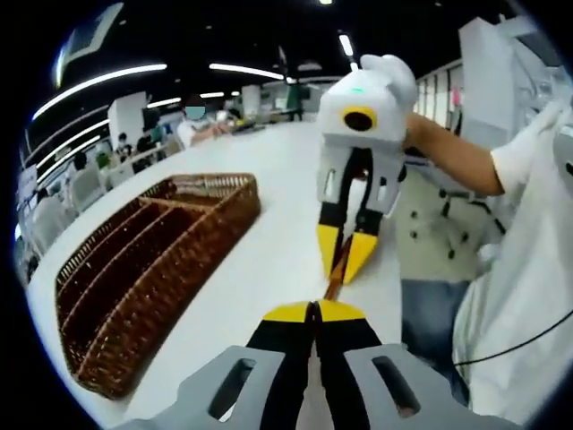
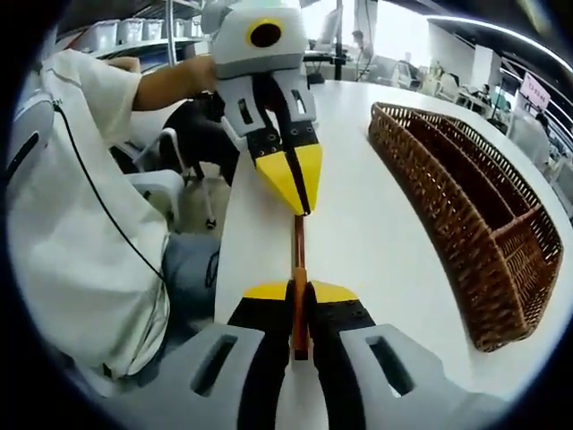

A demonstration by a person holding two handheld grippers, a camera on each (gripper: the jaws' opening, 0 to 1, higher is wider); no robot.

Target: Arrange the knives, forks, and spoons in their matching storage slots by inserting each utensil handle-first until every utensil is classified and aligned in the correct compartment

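A thin utensil with a brown wooden handle (image 2: pixel 298 255) spans the gap between my two grippers, just above the white table; its head is hidden, so I cannot tell its kind. My right gripper (image 2: pixel 300 291) is shut on one end, and the handle runs back between its jaws. My left gripper (image 1: pixel 313 311) is shut on the other end. In the left gripper view the right gripper (image 1: pixel 346 255) comes down from above, with the handle (image 1: pixel 336 279) showing between the two pairs of yellow tips. In the right gripper view the left gripper (image 2: pixel 302 204) meets it tip to tip.
A brown wicker basket (image 1: pixel 240 213) with long narrow compartments lies on the white table (image 1: pixel 269 260), off to the side of both grippers; the compartments in sight hold nothing (image 2: pixel 428 213). The person in a white shirt (image 2: pixel 81 224) stands at the table edge near a chair (image 2: pixel 170 193).
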